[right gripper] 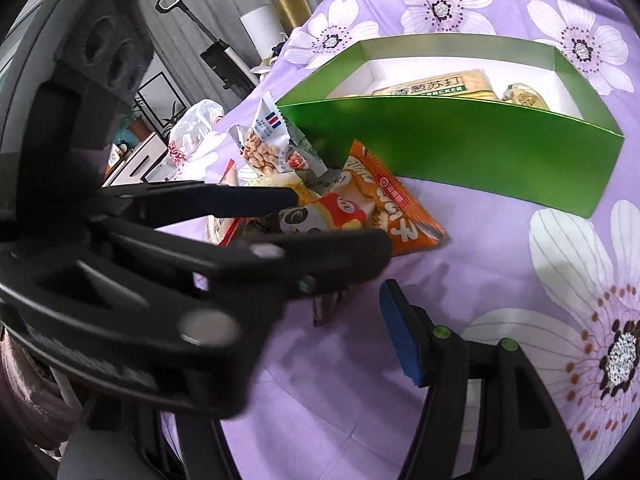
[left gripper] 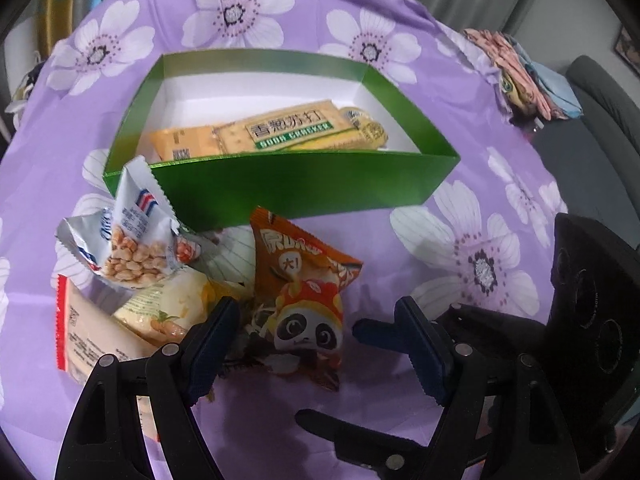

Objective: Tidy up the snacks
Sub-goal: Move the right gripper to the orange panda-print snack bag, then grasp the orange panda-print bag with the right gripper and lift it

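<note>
- the left tool (left gripper: 310,330) has its jaws apart, straddling the lower part of the orange panda snack bag (left gripper: 304,300); the left finger (left gripper: 212,340) stands just beside the bag's edge at 9 o'clock, the right finger (left gripper: 416,344) apart from it at 3 o'clock. whether the left pad touches the bag cannot be told.
- the right tool (left gripper: 400,452) shows in its own view by one blue-padded finger (right gripper: 400,340) at 5 o'clock of the bag, nothing against the pad; its other finger is hidden behind the left tool, so its jaws appear apart and empty.
- the panda bag lies on the purple flowered cloth (left gripper: 400,248) of the counter, just at 6 o'clock of the green box (left gripper: 304,184); its long axis runs roughly from 12 to 6 in the left wrist view, the panda's head toward the tool.
- at 9 to 10 o'clock of it a pile: a white-blue peanut packet (left gripper: 136,240) tilted upward, a pale yellow packet (left gripper: 168,312), a white packet with red edge (left gripper: 92,340).
- inside the box lie a soda cracker pack (left gripper: 288,128), long axis across the box, an orange-yellow pack (left gripper: 184,140) and a round biscuit pack (left gripper: 368,128).
- room: curtains behind, folded cloths (left gripper: 528,76) at 2 o'clock, a grey sofa (left gripper: 600,140).
</note>
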`<state>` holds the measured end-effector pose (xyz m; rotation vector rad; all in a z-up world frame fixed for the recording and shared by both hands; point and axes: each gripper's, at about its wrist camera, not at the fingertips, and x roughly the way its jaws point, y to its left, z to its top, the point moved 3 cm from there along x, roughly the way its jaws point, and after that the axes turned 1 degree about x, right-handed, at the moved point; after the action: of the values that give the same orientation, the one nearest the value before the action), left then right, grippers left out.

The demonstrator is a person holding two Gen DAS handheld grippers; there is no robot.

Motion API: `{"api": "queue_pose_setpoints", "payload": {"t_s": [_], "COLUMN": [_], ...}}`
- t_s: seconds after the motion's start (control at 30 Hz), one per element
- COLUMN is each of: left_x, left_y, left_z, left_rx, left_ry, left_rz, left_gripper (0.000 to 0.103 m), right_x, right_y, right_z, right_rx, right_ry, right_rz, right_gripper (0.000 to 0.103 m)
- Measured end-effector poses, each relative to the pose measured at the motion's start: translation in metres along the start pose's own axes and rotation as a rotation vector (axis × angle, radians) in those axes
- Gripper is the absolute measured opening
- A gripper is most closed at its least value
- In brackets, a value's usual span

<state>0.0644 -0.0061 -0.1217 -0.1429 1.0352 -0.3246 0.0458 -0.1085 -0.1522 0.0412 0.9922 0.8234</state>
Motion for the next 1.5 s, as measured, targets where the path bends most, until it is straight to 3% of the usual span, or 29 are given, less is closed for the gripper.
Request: {"api": "queue_pose_setpoints", "payload": {"t_s": [0.1, 0.17, 0.27, 0.43, 0.67, 1.13, 1.5], "left_x": [0.005, 0.007, 0.010, 0.012, 0.009, -0.017, -0.052], "left_y": [0.002, 0.004, 0.008, 0.014, 0.016, -0.013, -0.049], "left_z": [-0.002, -0.003, -0.006, -0.010, -0.011, -0.012, -0.005], "left_rx": [-0.001, -0.002, -0.019, -0.056, -0.067, -0.027, 0.042], "left_ry": [0.033, 0.047, 0.063, 0.066, 0.031, -0.027, -0.105], "left_rz": [-0.002, 0.005, -0.003, -0.031, -0.041, -0.074, -0.022], "left_gripper": [0.077, 0.065, 0.059, 0.055, 0.050, 0.049, 0.049], "right_x": [0.005, 0.007, 0.010, 0.013, 0.014, -0.023, -0.069], "right_y": [0.000, -0.001, -0.001, -0.002, -0.005, 0.003, 0.018], "right_z": [0.003, 0.005, 0.010, 0.011, 0.014, 0.008, 0.009], "right_rx": [-0.006, -0.010, -0.017, -0.017, -0.044, -0.085, -0.117], "right_ry": [0.007, 0.007, 0.010, 0.020, 0.039, -0.015, -0.118], "right_rz": [-0.004, -0.007, -0.023, -0.041, -0.088, -0.136, -0.134], "right_gripper": [0.065, 0.065, 0.062, 0.057, 0.042, 0.038, 0.038]}}
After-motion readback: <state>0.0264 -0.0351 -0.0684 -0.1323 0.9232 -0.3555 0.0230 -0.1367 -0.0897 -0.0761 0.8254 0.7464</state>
